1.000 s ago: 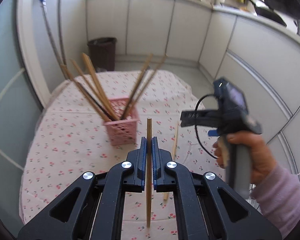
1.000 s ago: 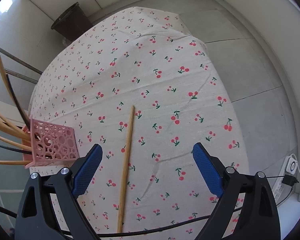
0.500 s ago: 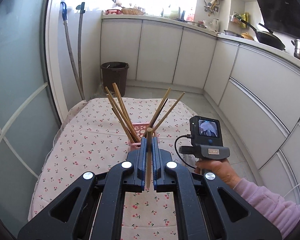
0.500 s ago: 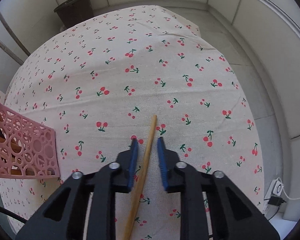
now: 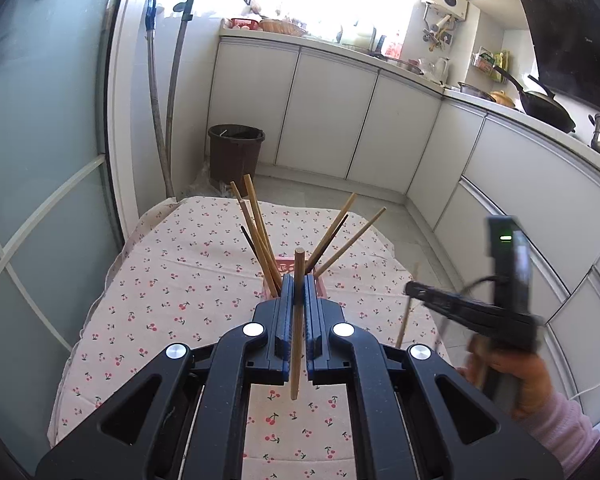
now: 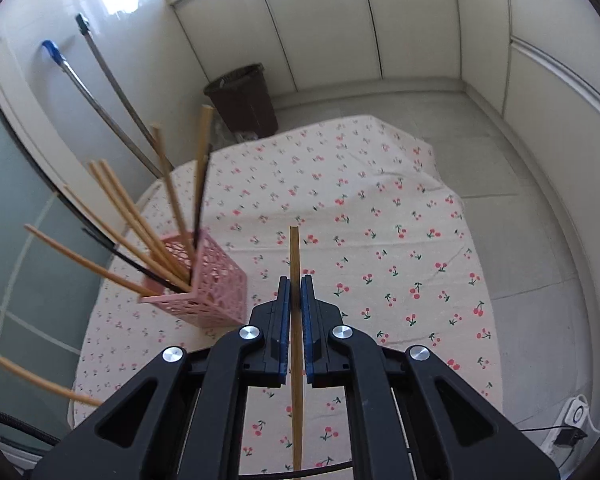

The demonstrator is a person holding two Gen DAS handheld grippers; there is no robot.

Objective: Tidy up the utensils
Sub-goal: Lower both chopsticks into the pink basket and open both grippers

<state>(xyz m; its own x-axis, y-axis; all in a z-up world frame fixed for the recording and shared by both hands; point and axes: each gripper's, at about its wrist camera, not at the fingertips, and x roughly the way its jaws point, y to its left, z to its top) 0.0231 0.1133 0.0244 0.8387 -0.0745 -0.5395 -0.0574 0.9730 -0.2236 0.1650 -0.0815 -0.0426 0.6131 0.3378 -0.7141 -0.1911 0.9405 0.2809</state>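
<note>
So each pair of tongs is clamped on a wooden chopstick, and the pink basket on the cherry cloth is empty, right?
Not quite. The pink basket already holds several chopsticks, as the right wrist view shows. The rest holds: the left tongs and right tongs each grip a wooden chopstick.

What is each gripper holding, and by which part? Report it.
Left gripper: a wooden chopstick, pinched near its upper end. Right gripper: another wooden chopstick, clamped in its upper part, both ends free.

Mostly hidden behind left gripper: pink basket, only a rim strip showing. Motion-blurred: right gripper and, probably, its chopstick. Cut off at the right wrist view's left edge: another chopstick. Lower end of the right gripper's chopstick crossed by a black cable.
</note>
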